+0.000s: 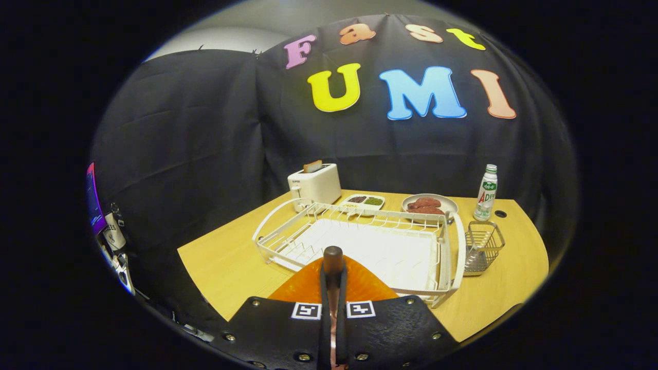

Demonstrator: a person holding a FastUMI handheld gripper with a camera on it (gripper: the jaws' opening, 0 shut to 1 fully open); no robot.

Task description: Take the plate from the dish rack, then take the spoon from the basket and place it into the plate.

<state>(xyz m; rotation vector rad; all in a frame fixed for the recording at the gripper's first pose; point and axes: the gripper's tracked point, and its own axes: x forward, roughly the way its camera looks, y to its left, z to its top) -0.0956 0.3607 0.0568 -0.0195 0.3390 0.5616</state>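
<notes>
Tabletop [231,257]: dish rack [360,241] emptied; fingers [333,303] clamped on orange plate [303,288], apparently lifted; spoon transfer from basket [483,246] outstanding.

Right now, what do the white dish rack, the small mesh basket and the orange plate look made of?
White dish rack: coated wire, judging by thin rods with an even white finish. Small mesh basket: bare metal, silvery grid with glints. Orange plate: likely translucent plastic, glossy and glowing, though glass is possible. The gripper is shut on a dark-tipped handle, probably the spoon's.
</notes>
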